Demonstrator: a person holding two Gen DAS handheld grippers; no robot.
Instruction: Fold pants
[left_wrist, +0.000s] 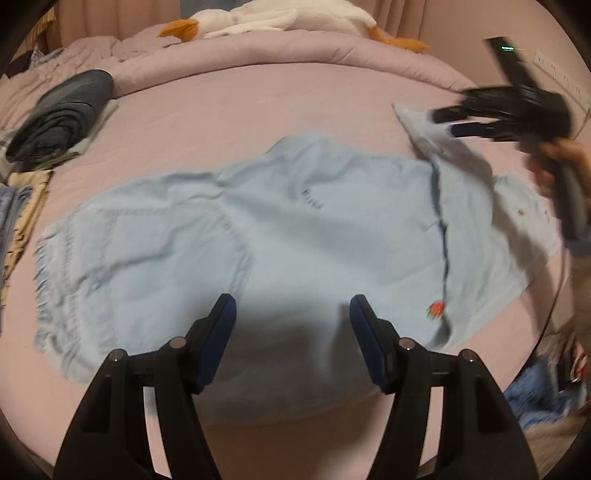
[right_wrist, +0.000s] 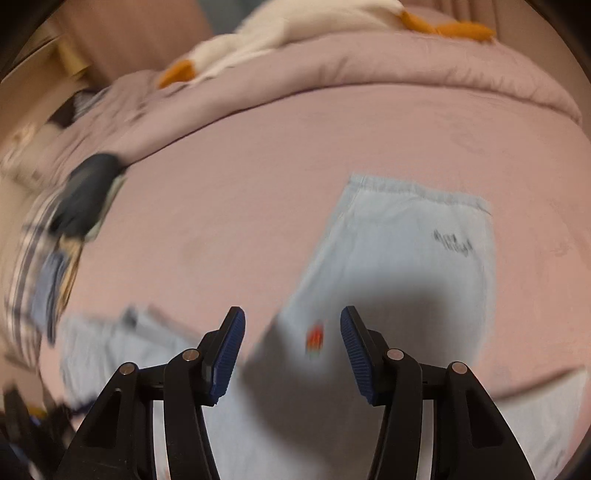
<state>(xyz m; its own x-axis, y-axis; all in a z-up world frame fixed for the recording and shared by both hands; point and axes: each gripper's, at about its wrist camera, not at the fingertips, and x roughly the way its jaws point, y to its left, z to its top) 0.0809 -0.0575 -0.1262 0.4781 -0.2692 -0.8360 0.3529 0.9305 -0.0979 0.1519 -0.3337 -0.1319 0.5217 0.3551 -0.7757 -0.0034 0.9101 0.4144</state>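
Pants: we record one pale blue pair (left_wrist: 295, 236), spread flat across the middle of the pink bed sheet (left_wrist: 258, 103); frayed hems lie to the left in the left wrist view, the waist end to the right, with one flap folded up and over by the waist.
Marks on pants: we note a small orange-red tag (left_wrist: 436, 309) near the front edge and dark lettering (right_wrist: 453, 243) on the folded part.
Left gripper: (left_wrist: 291, 314) held above the near edge of the pants, its blue-padded fingers (left_wrist: 221, 325) spread wide apart, nothing between them.
Right gripper: (right_wrist: 292, 326) held over the waist end, fingers likewise parted and empty; in the left wrist view it (left_wrist: 448, 123) appears blurred over the upturned flap, and we cannot tell whether it touches the cloth.
Hand: we see part of one (left_wrist: 557, 162) wrapped around the right gripper's handle.
Folded clothes: a dark grey bundle (left_wrist: 62, 114) sits at the far left of the bed, well apart from the pants, with striped and yellow pieces (left_wrist: 22, 210) stacked nearer us.
Duvet: pink, bunched in a roll (left_wrist: 295, 48) along the far side.
Stuffed toy: white with orange parts (left_wrist: 280, 18), lying on the duvet.
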